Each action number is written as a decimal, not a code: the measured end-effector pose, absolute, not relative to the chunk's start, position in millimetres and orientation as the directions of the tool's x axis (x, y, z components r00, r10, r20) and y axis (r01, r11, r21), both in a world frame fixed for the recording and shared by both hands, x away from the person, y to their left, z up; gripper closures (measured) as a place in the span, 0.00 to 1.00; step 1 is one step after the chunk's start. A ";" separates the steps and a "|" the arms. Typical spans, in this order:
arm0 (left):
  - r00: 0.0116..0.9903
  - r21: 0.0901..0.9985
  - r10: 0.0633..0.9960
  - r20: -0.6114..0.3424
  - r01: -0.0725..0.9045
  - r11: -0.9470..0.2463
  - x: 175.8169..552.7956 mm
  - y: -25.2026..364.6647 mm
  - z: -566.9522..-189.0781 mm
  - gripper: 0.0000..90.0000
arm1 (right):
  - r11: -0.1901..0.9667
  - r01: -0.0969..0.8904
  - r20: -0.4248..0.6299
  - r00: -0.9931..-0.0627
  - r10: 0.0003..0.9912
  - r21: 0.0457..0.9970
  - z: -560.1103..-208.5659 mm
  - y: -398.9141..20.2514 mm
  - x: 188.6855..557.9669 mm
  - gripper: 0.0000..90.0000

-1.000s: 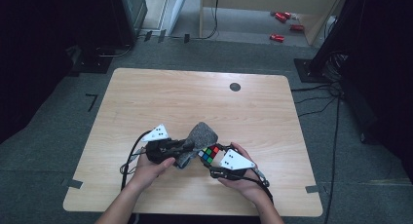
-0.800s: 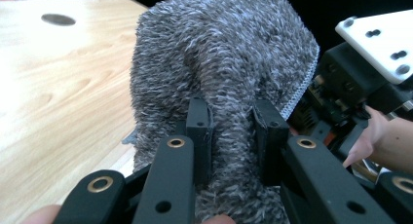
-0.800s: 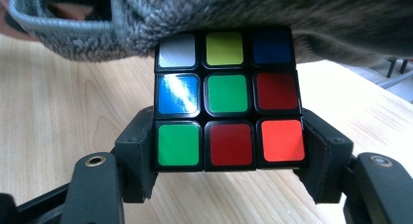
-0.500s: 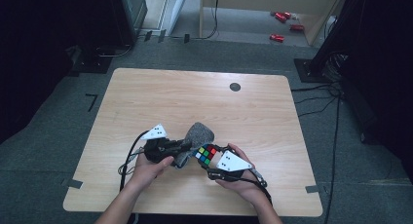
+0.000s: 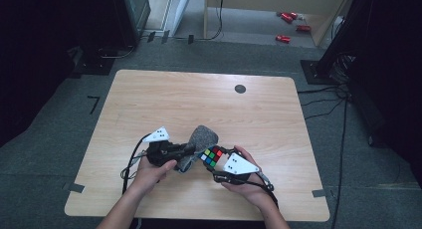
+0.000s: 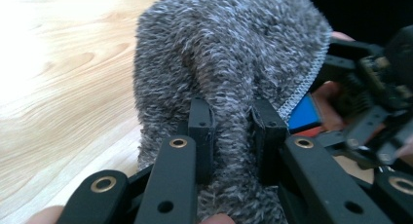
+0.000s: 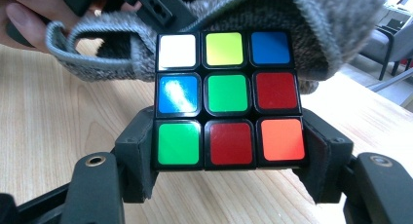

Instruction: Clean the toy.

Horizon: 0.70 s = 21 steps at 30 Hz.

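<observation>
bare forearms, black left gripper (image 5: 191,150) and right gripper (image 5: 208,157), grey three-cornered top plates, black trailing cables, brass-ringed pivots on black jaw links

You have before you, on one wooden table (image 5: 149,99):
- one puzzle cube (image 7: 227,98) with nine coloured squares on the face toward you: three red, two green, two blue, one white, one yellow;
- one grey fuzzy cloth (image 6: 229,53);
- two grippers, a left gripper (image 6: 233,131) and a right gripper (image 7: 228,156);
- one round dark spot (image 5: 240,88) on the tabletop;
- three red objects (image 5: 288,25) on the floor beyond.
</observation>
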State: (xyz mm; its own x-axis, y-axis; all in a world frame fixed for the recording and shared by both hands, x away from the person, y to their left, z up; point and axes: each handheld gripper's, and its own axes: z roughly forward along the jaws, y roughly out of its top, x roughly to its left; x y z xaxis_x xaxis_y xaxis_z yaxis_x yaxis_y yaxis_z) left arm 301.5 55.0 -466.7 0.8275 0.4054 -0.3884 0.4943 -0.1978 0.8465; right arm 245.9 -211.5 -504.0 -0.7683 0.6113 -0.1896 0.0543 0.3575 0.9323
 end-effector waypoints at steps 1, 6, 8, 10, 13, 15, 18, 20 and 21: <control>0.841 0.856 0.382 -0.382 0.478 -0.197 299.3 53.7 -463.6 0.85 | 0.359 0.056 -0.190 -0.767 0.613 0.932 -504.4 -211.1 245.9 0.38; 0.825 0.848 0.436 -0.359 0.484 -0.218 300.9 52.2 -465.0 0.85 | 0.368 0.055 -0.199 -0.763 0.615 0.928 -504.5 -210.8 245.6 0.38; 0.800 0.830 0.470 -0.373 0.514 -0.217 305.5 56.2 -470.8 0.85 | 0.362 0.050 -0.198 -0.764 0.615 0.931 -503.1 -211.9 245.1 0.38; 0.788 0.820 0.477 -0.389 0.532 -0.212 307.6 59.0 -473.2 0.85 | 0.352 0.044 -0.196 -0.763 0.615 0.935 -501.3 -213.2 245.3 0.38; 0.810 0.835 0.434 -0.396 0.514 -0.198 303.7 57.4 -468.3 0.85 | 0.347 0.041 -0.194 -0.763 0.617 0.937 -501.3 -213.6 246.0 0.38; 0.831 0.849 0.382 -0.404 0.496 -0.182 299.3 53.7 -462.8 0.85 | 0.350 0.048 -0.192 -0.763 0.617 0.936 -502.3 -213.2 246.0 0.38; 0.829 0.850 0.410 -0.380 0.488 -0.199 298.7 50.6 -459.9 0.84 | 0.355 0.048 -0.197 -0.760 0.620 0.933 -502.9 -213.0 245.9 0.38; 0.802 0.831 0.441 -0.404 0.523 -0.190 303.6 53.9 -466.0 0.84 | 0.351 0.045 -0.198 -0.757 0.623 0.935 -501.5 -214.3 245.6 0.38; 0.790 0.821 0.454 -0.412 0.538 -0.190 305.8 56.2 -469.5 0.84 | 0.345 0.043 -0.195 -0.757 0.623 0.938 -500.5 -215.1 245.2 0.38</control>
State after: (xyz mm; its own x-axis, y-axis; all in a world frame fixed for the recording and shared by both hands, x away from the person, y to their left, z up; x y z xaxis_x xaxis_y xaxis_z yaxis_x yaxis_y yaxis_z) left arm 305.8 56.2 -469.5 0.7898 0.4543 -0.4121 0.5379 -0.1901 0.8213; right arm 245.2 -215.1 -500.5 -0.7573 0.6234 -0.1946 0.0430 0.3449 0.9377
